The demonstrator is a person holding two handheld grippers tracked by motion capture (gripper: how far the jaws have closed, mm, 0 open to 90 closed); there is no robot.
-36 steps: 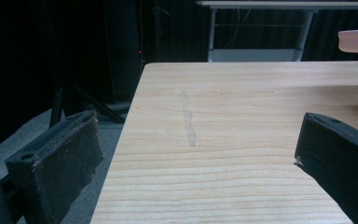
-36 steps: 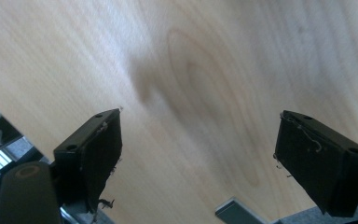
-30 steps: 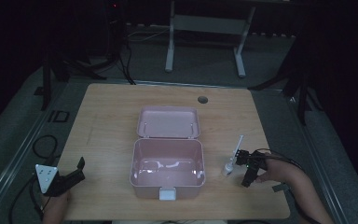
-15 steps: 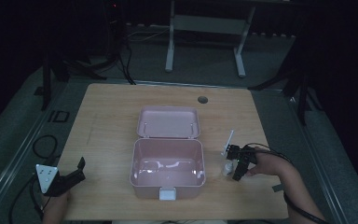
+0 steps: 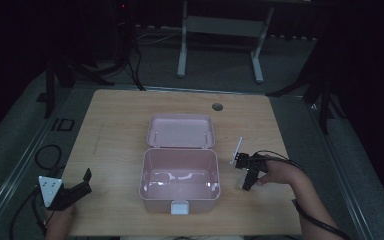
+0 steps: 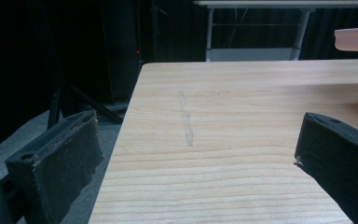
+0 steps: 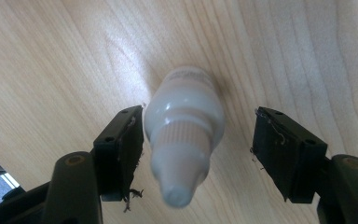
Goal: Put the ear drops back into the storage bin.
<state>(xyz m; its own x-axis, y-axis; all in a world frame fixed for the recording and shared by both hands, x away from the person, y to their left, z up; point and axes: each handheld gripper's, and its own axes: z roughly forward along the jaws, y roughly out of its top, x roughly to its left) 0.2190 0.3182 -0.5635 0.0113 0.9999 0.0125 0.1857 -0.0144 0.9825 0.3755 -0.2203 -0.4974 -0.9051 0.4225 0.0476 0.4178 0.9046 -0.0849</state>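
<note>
Work in hand: I am taking hold of the small white bottle (image 7: 184,135) with the right gripper (image 7: 198,154).
Bottle location: it stands upright on the wooden table (image 5: 115,130), to the right of the open pink box (image 5: 180,175) and apart from it.
Right gripper state: the jaws straddle the bottle and have just been closing. One pad is touching or nearly touching it; the other stands clear, so I judge no pinch is made yet.
Left gripper state: the left gripper (image 6: 196,163) has its jaws spread wide with nothing between them, resting low at the table's near left corner.
Bottle shape: round shoulders, ribbed collar, tapered nozzle cap.
Bottle material: smooth, translucent white plastic.
Handling judgement: light, fairly stiff, slippery on the round body, easily tipped.
Grip point: I would pinch across the ribbed collar or just below the shoulders, not the nozzle.
Box: glossy moulded plastic, rounded corners, lid (image 5: 181,131) laid back, white latch (image 5: 179,207) in front.
Table surface: pale, matte wood grain.
</note>
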